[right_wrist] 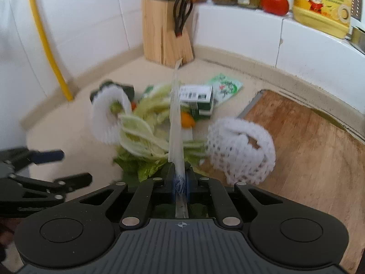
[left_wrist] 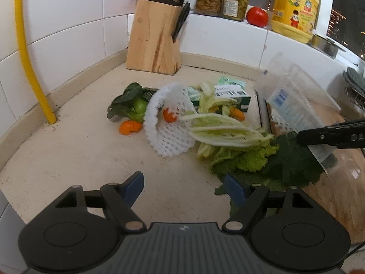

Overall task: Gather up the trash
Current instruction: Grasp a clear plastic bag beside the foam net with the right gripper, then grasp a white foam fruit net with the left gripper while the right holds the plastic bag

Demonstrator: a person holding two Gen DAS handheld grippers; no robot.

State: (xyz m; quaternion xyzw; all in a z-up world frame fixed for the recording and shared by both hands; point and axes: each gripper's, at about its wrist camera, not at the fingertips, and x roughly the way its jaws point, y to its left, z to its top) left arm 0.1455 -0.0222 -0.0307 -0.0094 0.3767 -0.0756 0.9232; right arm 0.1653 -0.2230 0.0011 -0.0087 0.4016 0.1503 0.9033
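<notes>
A clear plastic bag [right_wrist: 176,123] is pinched edge-on between the closed jaws of the right gripper [right_wrist: 181,183], above the scraps heaped by the counter's back corner. The left gripper [left_wrist: 183,188] is held wide open with nothing in it, low over bare counter [left_wrist: 75,150] just short of the heap. The bag would best be kept clamped near its mouth and spread by the left gripper, judging by the task, so the scraps can be swept in without tearing the film. Cabbage leaves [left_wrist: 224,132], a foam net [left_wrist: 167,123], orange peel [left_wrist: 130,127] and a green carton [left_wrist: 237,96] are piled between a knife block [left_wrist: 154,38] at the tiled corner and a wooden board [right_wrist: 303,141], where a second net [right_wrist: 241,150] rests. Jars [left_wrist: 221,0], a tomato [left_wrist: 257,16] and a yellow bottle [left_wrist: 294,9] are lined along the back ledge.
</notes>
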